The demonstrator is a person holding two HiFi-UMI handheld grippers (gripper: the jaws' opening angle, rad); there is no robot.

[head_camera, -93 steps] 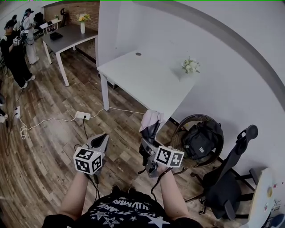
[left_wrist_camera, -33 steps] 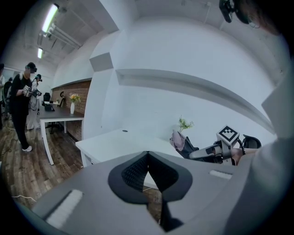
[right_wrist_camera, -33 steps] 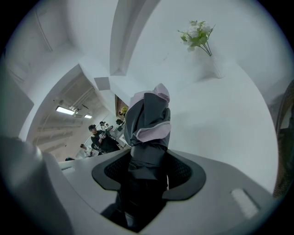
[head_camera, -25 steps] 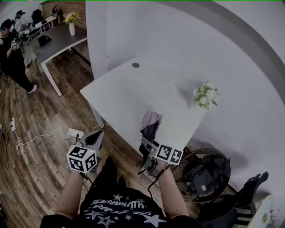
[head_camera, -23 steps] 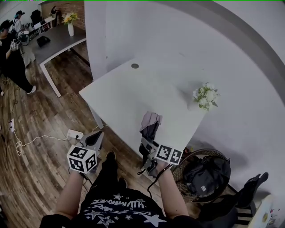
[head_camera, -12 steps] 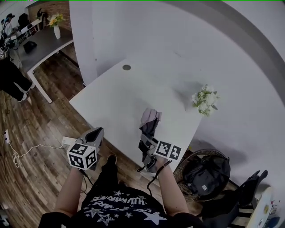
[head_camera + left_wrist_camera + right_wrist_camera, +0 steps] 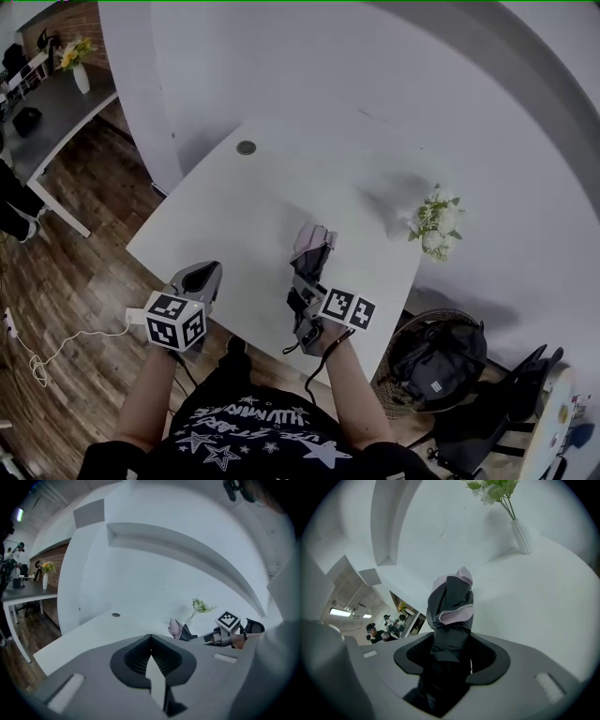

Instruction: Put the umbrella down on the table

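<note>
A folded dark grey and pink umbrella (image 7: 314,246) stands upright in my right gripper (image 7: 302,287), which is shut on its lower part. It hangs over the near half of the white table (image 7: 234,202). In the right gripper view the umbrella (image 7: 451,605) rises from between the jaws of the right gripper (image 7: 451,643), above the tabletop (image 7: 534,606). My left gripper (image 7: 203,274) is shut and holds nothing, at the table's near left edge. From the left gripper view, past the left gripper (image 7: 150,637), the umbrella (image 7: 176,629) shows to the right.
A white vase of flowers (image 7: 433,221) stands at the table's far right by the wall. A round cable hole (image 7: 246,147) sits at the far edge. A wicker basket with a black bag (image 7: 436,358) and a dark chair (image 7: 502,408) stand right of the table. A second table (image 7: 52,108) is far left.
The table has drawn closer in the head view. Both grippers now reach over its near edge instead of hanging over the wooden floor. The umbrella stays in the right gripper.
</note>
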